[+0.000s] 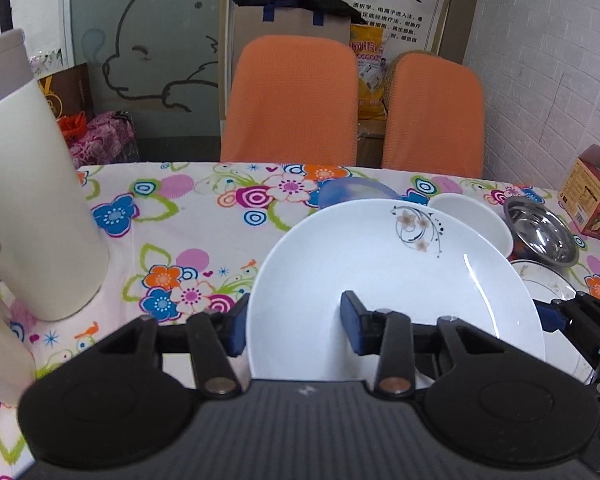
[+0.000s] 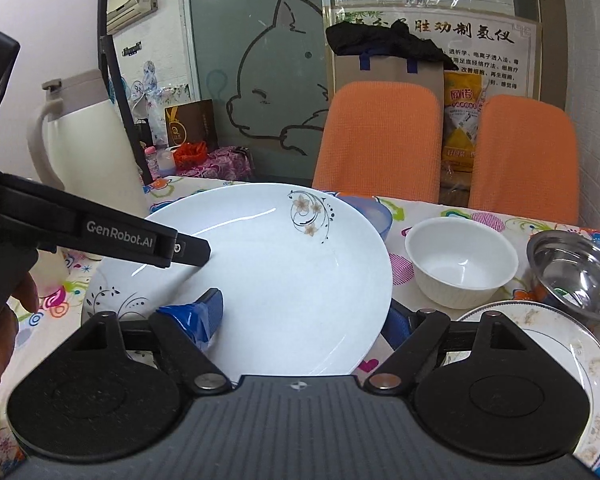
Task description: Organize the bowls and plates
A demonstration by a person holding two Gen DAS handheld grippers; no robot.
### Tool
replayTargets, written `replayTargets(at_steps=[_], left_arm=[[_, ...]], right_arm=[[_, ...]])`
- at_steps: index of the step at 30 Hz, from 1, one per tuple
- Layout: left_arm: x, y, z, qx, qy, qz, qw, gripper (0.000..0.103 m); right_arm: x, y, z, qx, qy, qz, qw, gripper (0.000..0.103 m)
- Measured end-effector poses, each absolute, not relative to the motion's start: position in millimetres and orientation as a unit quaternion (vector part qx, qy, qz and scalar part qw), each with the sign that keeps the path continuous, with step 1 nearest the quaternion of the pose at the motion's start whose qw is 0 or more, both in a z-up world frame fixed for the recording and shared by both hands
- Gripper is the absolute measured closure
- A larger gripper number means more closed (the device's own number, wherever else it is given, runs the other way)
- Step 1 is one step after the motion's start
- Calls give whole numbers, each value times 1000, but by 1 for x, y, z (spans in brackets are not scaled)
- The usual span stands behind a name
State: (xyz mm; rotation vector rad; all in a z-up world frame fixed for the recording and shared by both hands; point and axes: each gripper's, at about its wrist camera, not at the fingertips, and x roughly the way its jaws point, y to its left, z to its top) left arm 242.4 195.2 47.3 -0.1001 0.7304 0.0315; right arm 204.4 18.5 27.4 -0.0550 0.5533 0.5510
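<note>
Up close, the left tool (image 1: 294,324) is spread wide. One pad sits just outside the left edge of the big white plate (image 1: 380,272) and the other pad hangs over its middle. It grips nothing that I can see. The right tool (image 2: 300,320) is wide open too, and it straddles the plate's right edge the same way. I think two tools are used because the plate is wide and slippery, so one for each side keeps it level.

The big plate sits near the front of the desk (image 1: 204,240). It looks tipped, resting partly on a second plate (image 2: 104,300) with black swirls. That makes me think plates are being stacked on plates. A person's hand (image 2: 0,320) holds the left tool's handle.

Just to the right lies a dirty plate (image 2: 540,340), not yet stacked. Behind it stand a white bowl (image 2: 460,264) and a shiny steel bowl (image 2: 572,272), close together, likely waiting to nest. A blue bowl (image 2: 372,212) peeks out behind the big plate.

Farther left stands a tall cream jug (image 1: 32,200), out of the way.
</note>
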Motion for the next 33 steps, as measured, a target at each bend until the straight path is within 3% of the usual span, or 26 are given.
replayTargets(at_steps=[14, 26, 27, 28, 33], left_arm=[[126, 192, -4, -62, 398, 23, 915, 62], [111, 198, -29, -85, 382, 3, 920, 63], [111, 201, -29, -94, 382, 0, 920, 59], [111, 205, -28, -104, 381, -4, 919, 47], [98, 220, -15, -152, 360, -27, 920, 28]], right_arm=[[109, 23, -15, -12, 312, 268, 912, 34], [99, 31, -41, -33, 303, 254, 918, 33], [100, 31, -41, -35, 304, 254, 918, 33], [101, 32, -41, -35, 306, 256, 916, 33], [109, 8, -32, 27, 305, 246, 919, 33]])
